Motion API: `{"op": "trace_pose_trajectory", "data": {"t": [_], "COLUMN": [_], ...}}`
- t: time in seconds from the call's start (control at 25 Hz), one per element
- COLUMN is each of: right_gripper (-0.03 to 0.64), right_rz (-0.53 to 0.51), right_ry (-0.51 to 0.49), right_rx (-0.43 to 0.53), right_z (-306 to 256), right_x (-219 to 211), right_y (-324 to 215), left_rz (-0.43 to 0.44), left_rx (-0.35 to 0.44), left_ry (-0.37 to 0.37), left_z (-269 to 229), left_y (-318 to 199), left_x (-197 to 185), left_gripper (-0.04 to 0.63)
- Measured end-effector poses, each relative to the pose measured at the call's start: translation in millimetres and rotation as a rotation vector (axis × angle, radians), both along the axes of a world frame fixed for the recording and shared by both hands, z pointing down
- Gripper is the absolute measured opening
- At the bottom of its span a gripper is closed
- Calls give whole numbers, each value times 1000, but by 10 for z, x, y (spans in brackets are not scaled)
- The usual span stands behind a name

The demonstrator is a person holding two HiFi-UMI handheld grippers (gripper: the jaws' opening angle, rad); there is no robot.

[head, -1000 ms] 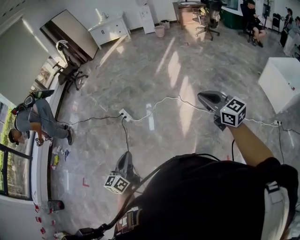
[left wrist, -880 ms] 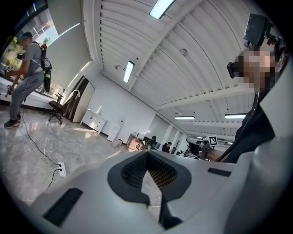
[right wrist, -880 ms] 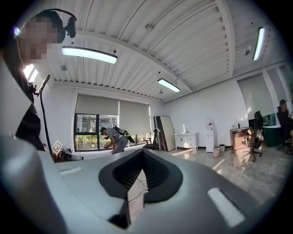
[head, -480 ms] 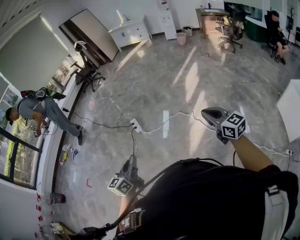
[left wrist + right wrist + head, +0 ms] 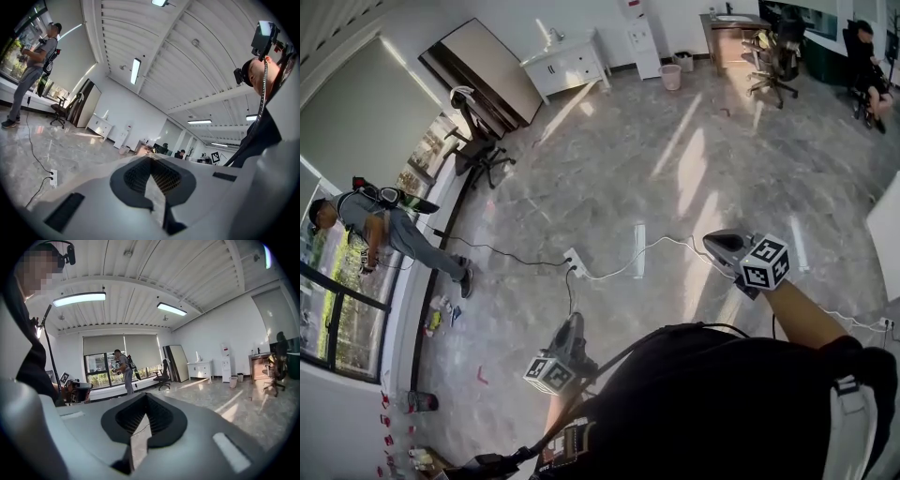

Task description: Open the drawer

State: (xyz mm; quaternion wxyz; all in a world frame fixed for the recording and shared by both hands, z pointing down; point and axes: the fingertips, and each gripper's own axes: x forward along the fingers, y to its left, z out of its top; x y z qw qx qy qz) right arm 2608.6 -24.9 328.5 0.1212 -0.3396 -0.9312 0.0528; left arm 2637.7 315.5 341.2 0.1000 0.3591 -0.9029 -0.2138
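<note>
A white cabinet with drawers (image 5: 565,64) stands against the far wall, well away from both grippers; it also shows small in the left gripper view (image 5: 101,126) and the right gripper view (image 5: 200,369). My left gripper (image 5: 574,321) is held low over the grey floor, its jaws together with nothing between them (image 5: 151,161). My right gripper (image 5: 713,243) reaches out further to the right, also shut and empty (image 5: 146,399). Both point roughly level across the room.
A white power strip (image 5: 575,263) with cables lies on the floor just ahead. Another person (image 5: 380,225) stands by the left window. An office chair (image 5: 478,150), a leaning board (image 5: 483,70), a pink bin (image 5: 671,76) and a desk with chairs (image 5: 769,47) line the far side.
The whole view has slid forward across the floor: the power strip and cables now lie closer to me. Both grippers travelled along, still shut; the right one sits lower in the picture.
</note>
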Motion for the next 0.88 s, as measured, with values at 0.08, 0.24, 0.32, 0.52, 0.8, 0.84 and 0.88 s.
{"op": "trace_pose_trajectory", "data": {"t": [0.08,0.24,0.32,0.52,0.8,0.84,0.88], "right_gripper": [2,2,2,2,2,2,2], "right_rz": [9,44,67,100,194,197,199], "right_ry": [14,22,10,-18,2,10,18], "right_rx": [1,7,16,37,16,19,22], "right_z": [68,175,162,-104,-61,-25,4], "right_x": [-164,-572,-840,-1500,-2294,-2380,-2462], "right_y": [5,135,250,760,1092,1123,1141], "left_rz": [-4,26,65,142,219,221,221], "left_rx": [1,24,38,40,33,31,33], "left_ry": [15,22,-3,-11,-40,-34,-25], "left_z": [37,194,249,92,53,67,73], "left_y": [34,175,260,661,1080,1107,1122], "left_x": [-199,-721,-1074,-1949,-2978,-3089,-3192], "left_gripper": [-9,-9,-9,-9,-9,-9,-9]}}
